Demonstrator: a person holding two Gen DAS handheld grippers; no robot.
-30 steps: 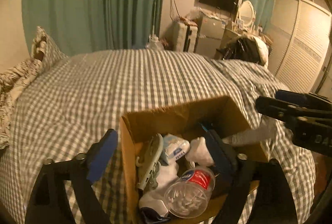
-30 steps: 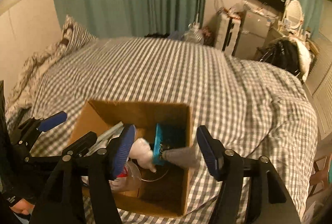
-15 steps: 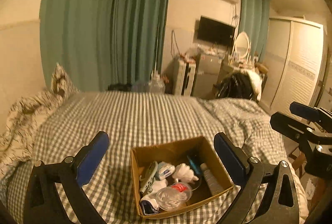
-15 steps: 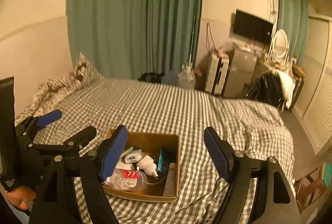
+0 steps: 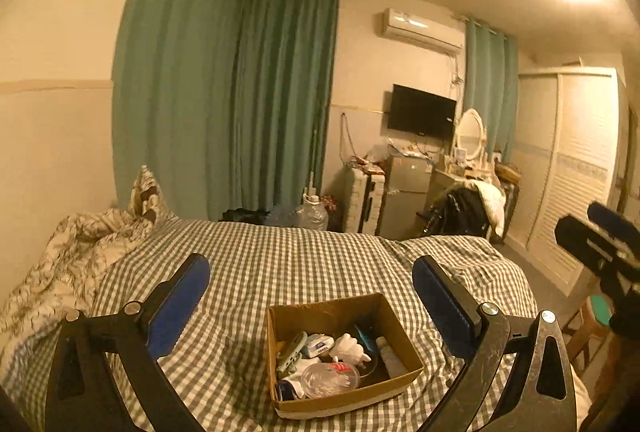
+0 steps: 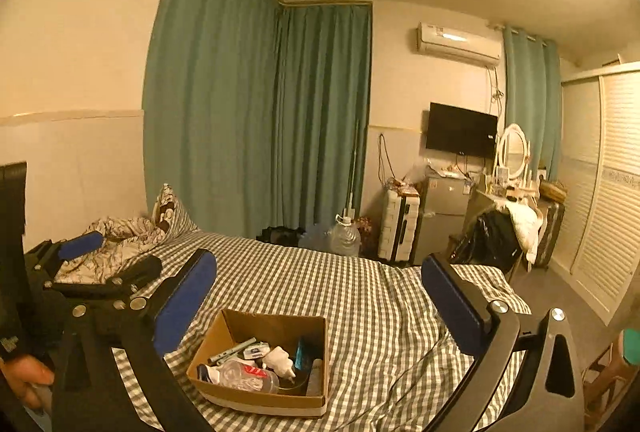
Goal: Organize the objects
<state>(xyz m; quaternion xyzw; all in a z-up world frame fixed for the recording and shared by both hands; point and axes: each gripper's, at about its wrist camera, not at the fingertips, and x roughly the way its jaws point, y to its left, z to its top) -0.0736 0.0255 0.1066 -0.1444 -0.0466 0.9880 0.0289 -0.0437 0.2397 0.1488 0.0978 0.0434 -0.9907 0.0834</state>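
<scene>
While both tongs, left (image 5: 310, 306) and right (image 6: 318, 302), are held wide and empty, the box (image 5: 400, 390) of small items is seen low at frame centre, on the bed (image 5: 280, 256).

Each tool (image 5: 311, 286) (image 6: 319, 278) is a black frame with silver screws and blue pads (image 5: 178, 306); bare fingers (image 6: 24, 382) show.

Two wrist fisheyes, raised well back over the bed (image 5: 304, 256), both facing the cardboard box (image 5: 340, 316) (image 6: 276, 328) and far wall.
</scene>
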